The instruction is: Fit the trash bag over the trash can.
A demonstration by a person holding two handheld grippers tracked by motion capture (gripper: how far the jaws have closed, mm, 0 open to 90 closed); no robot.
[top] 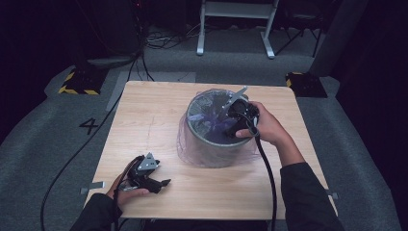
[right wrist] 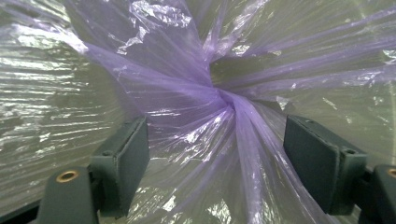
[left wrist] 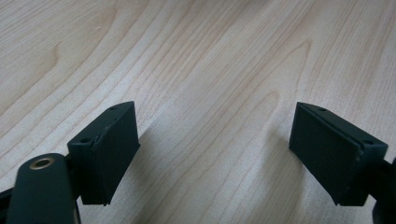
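At the wooden table (top: 144, 125), we reach our right gripper (top: 239, 115) down into a round metal bin (top: 211, 149) that stands a little right of the table's middle, lined with a translucent purple plastic bag (top: 207, 122) whose edge is folded out over the rim and hangs down the bin's outer wall. In the right gripper view, the right gripper (right wrist: 217, 154) has its jaws spread wide, with a gathered, twisted knot of the bag (right wrist: 224, 105) just ahead of them and its folds running down between them; the pads do not press on the film. Our left gripper (top: 161, 184) lies low at the table's near left edge, well apart from the bin. In the left gripper view its jaws (left wrist: 215, 154) stand wide open over bare wood grain, holding nothing.
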